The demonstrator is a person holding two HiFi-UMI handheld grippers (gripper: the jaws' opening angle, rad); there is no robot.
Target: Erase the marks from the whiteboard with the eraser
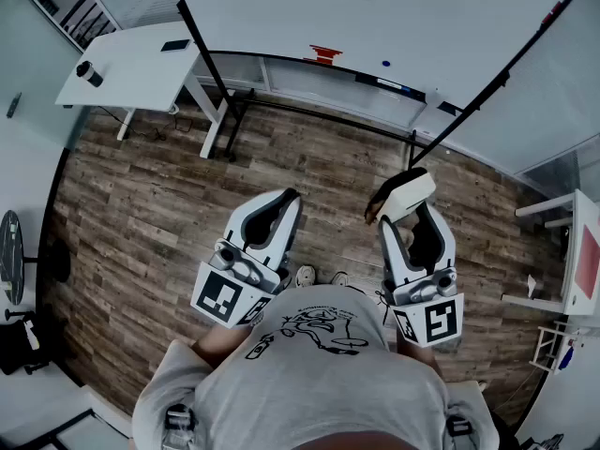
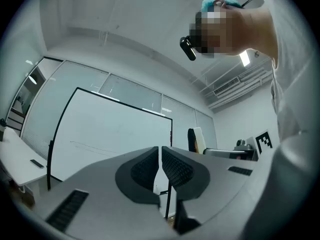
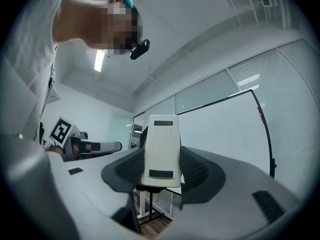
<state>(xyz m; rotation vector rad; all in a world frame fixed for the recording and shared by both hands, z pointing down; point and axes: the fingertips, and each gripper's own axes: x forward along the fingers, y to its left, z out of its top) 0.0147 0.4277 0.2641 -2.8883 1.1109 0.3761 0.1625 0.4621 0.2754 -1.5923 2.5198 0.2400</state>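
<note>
Cool, bluish indoor light fills all three views, even and rather dim. In the head view the whiteboard (image 1: 375, 17) is the brightest area, nearly washed out. The wooden floor (image 1: 141, 204) is darker and carries only faint, soft shadows. Straight lines bow strongly toward the edges there. Both gripper views are round fisheye pictures with black corners and heavy stretching at the rim. An overhead strip lamp (image 3: 100, 60) glares in both gripper views. The right gripper (image 3: 161, 170) blurs close to the lens, while the pale eraser (image 3: 161, 139) clamped in it is evenly lit and sharper. The left gripper (image 2: 160, 168), jaws together, is equally soft-edged.
</note>
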